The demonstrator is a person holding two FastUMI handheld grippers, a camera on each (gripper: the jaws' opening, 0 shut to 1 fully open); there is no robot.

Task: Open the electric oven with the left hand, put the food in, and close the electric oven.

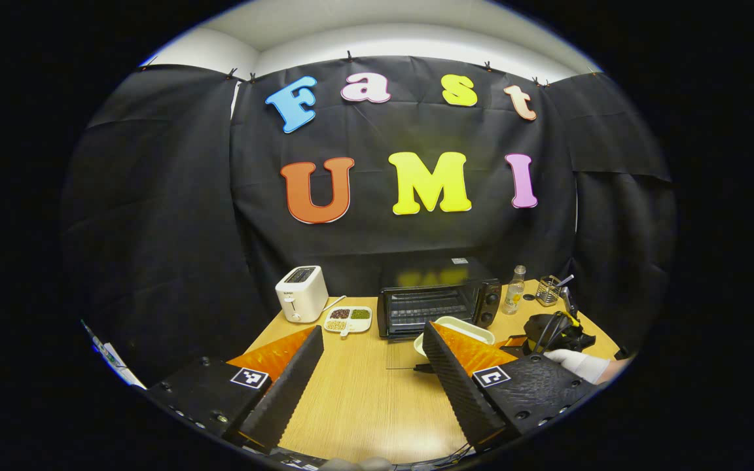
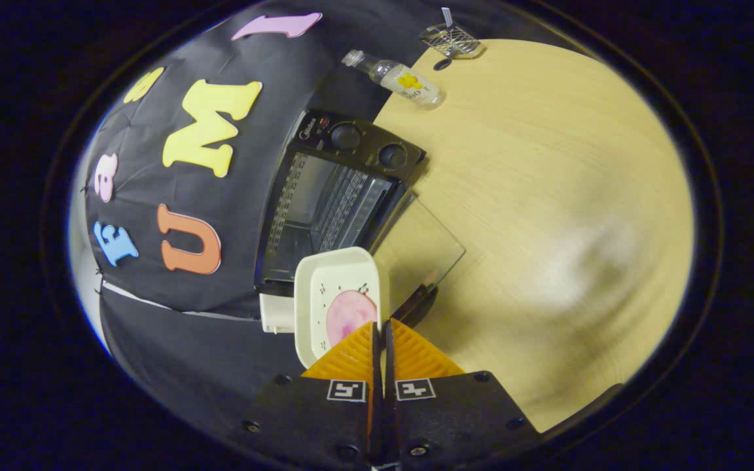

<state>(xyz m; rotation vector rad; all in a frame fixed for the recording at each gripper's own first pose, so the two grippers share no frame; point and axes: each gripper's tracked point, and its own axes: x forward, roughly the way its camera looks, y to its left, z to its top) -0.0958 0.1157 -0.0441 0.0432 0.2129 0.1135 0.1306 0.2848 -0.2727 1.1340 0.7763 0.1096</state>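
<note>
The black electric oven (image 1: 439, 302) stands at the back of the wooden table with its glass door (image 2: 424, 250) folded down flat and the wire rack inside showing. A white dish (image 2: 334, 288) carrying a pink piece of food (image 2: 349, 313) hangs just in front of the oven mouth (image 2: 324, 203). My right gripper (image 2: 380, 325) is shut on the dish's rim. In the left gripper view the same dish (image 1: 461, 325) sits before the oven, with the right gripper (image 1: 557, 330) and a gloved hand (image 1: 576, 363) behind it. My left gripper (image 1: 374, 330) stands open above the table, holding nothing, well short of the oven.
A white toaster (image 1: 302, 293) and a divided plate of small foods (image 1: 349, 319) stand left of the oven. A small bottle (image 1: 515, 291) and a wire holder (image 1: 549, 290) stand to its right. The table (image 1: 357, 399) ends near the booth wall.
</note>
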